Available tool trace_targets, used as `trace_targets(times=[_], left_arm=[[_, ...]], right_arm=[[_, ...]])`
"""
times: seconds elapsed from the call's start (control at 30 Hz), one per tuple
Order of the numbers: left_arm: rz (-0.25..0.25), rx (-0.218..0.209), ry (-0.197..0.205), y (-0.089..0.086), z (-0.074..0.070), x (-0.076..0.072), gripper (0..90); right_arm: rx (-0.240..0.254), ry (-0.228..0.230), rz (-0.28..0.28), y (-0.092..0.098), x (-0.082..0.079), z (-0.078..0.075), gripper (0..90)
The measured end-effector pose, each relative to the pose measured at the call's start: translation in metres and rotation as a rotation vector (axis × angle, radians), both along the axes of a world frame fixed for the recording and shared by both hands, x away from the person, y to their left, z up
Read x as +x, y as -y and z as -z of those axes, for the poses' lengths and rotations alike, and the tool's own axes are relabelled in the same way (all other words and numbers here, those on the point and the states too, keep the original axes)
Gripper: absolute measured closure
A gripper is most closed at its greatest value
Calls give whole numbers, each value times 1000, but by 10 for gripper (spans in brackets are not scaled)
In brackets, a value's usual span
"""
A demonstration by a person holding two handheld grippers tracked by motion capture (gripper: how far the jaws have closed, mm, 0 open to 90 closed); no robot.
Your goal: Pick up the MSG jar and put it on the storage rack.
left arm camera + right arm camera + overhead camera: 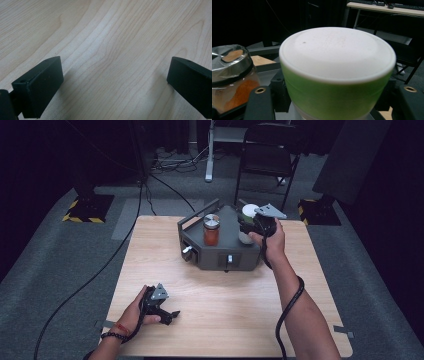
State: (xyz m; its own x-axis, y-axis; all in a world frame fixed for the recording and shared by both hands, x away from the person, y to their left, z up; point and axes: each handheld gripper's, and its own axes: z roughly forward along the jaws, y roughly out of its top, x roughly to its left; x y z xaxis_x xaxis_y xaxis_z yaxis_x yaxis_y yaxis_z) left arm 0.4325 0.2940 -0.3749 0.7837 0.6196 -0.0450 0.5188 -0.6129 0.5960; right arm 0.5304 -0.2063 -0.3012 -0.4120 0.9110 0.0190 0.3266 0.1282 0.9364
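A dark grey rack [220, 256] stands at the back middle of the wooden table [225, 310]. In it sits a glass jar [211, 231] with a silver lid and orange-red contents, which the right gripper view shows at the left [232, 75]. My right gripper [248, 227] is shut on a green container with a white lid [248, 211], held upright at the rack's right end. Its jaws flank the container [337, 62] close up. My left gripper [170, 316] rests low at the table's front left, open [115, 82], with bare wood between its jaws.
A folding chair [267, 150] and cables lie on the floor beyond the table. Stand bases with yellow-black tape [85, 210] flank the far corners. A black cable [290, 305] trails from my right forearm over the table's front.
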Motion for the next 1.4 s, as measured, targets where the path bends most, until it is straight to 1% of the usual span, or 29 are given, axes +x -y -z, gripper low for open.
trace_targets(times=[0.67, 1.07, 1.23, 1.33, 1.4], left_arm=[[0, -1, 0, 0, 0, 0, 2], [0, -1, 0, 0, 0, 0, 2], [0, 0, 0, 0, 0, 0, 2], [0, -1, 0, 0, 0, 0, 2], [0, 0, 0, 0, 0, 0, 2]], right_arm=[[-1, -7, -26, 1, 3, 11, 327], [34, 1, -28, 10, 2, 18, 324], [14, 12, -35, 11, 2, 20, 310], [14, 18, -38, 13, 1, 21, 305], [10, 20, -38, 13, 1, 20, 282]])
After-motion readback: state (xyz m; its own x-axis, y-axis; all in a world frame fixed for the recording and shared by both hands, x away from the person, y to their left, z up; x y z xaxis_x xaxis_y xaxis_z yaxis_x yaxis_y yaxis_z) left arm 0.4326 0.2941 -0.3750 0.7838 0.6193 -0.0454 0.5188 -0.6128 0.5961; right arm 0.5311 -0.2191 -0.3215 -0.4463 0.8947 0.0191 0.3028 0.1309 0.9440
